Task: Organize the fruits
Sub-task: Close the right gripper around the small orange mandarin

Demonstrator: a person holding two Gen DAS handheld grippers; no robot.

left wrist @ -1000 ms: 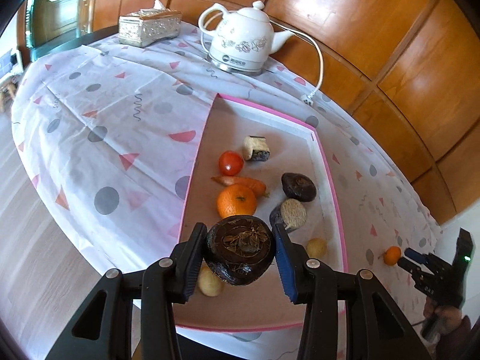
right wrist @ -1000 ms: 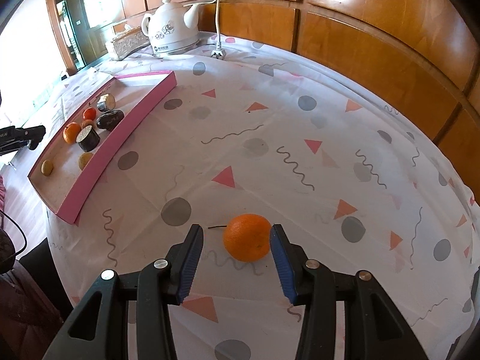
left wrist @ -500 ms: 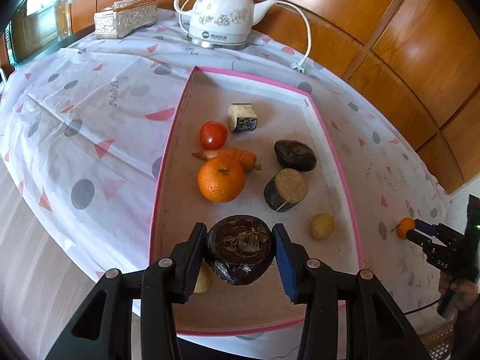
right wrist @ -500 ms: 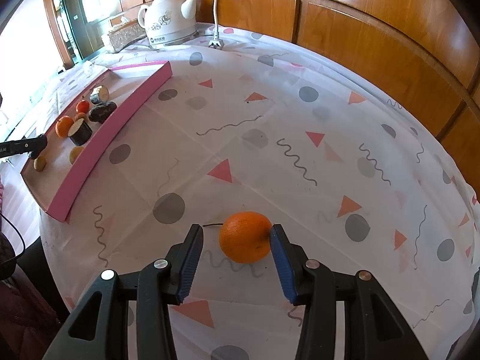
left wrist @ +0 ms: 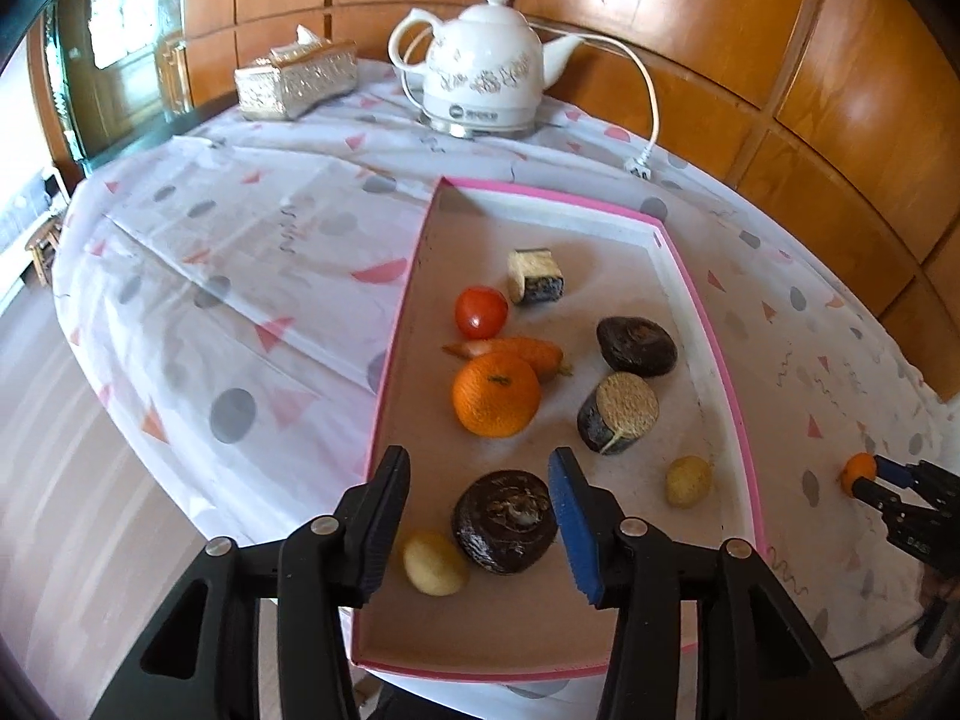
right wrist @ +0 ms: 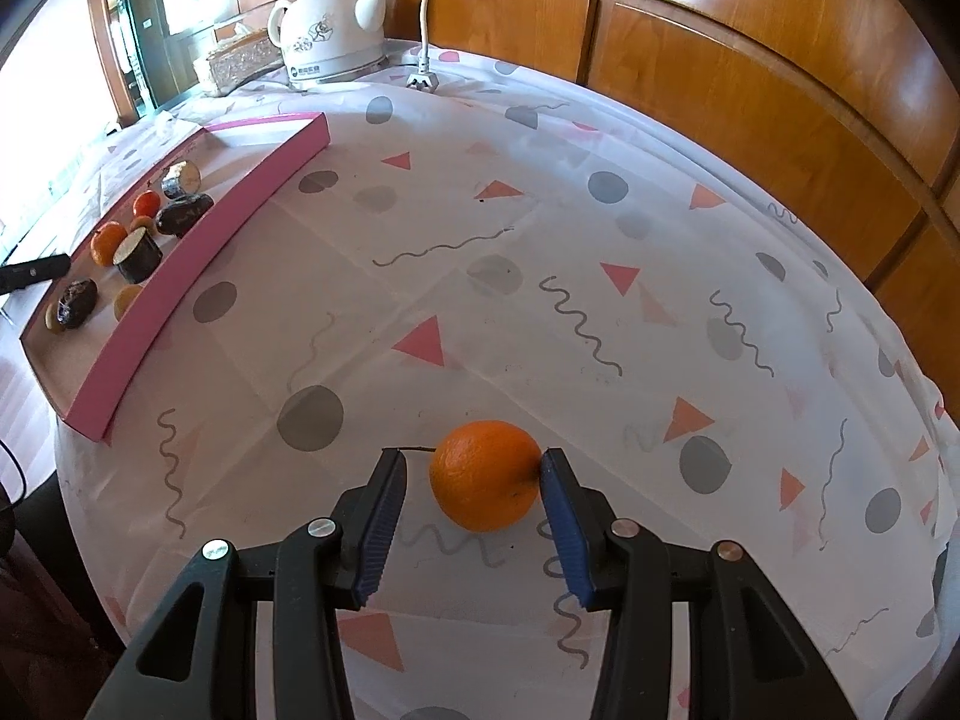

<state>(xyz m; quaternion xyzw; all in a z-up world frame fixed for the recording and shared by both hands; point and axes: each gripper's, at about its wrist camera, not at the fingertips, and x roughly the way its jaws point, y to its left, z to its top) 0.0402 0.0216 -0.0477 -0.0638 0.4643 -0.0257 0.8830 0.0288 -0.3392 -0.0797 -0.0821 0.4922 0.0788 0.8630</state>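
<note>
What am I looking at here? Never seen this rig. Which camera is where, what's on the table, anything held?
No robot: a person holds a two-finger gripper in each hand, each with a fisheye camera looking along its fingers.

Left wrist view: the left gripper is open over a pink tray. A dark round fruit lies on the tray floor between its fingers, not gripped. The tray also holds a tangerine, tomato, carrot and more produce.

Right wrist view: the right gripper is open around an orange on the patterned tablecloth; the right pad looks to touch it, the left stands clear. A white electric kettle stands at the back.

Nothing is held.
</note>
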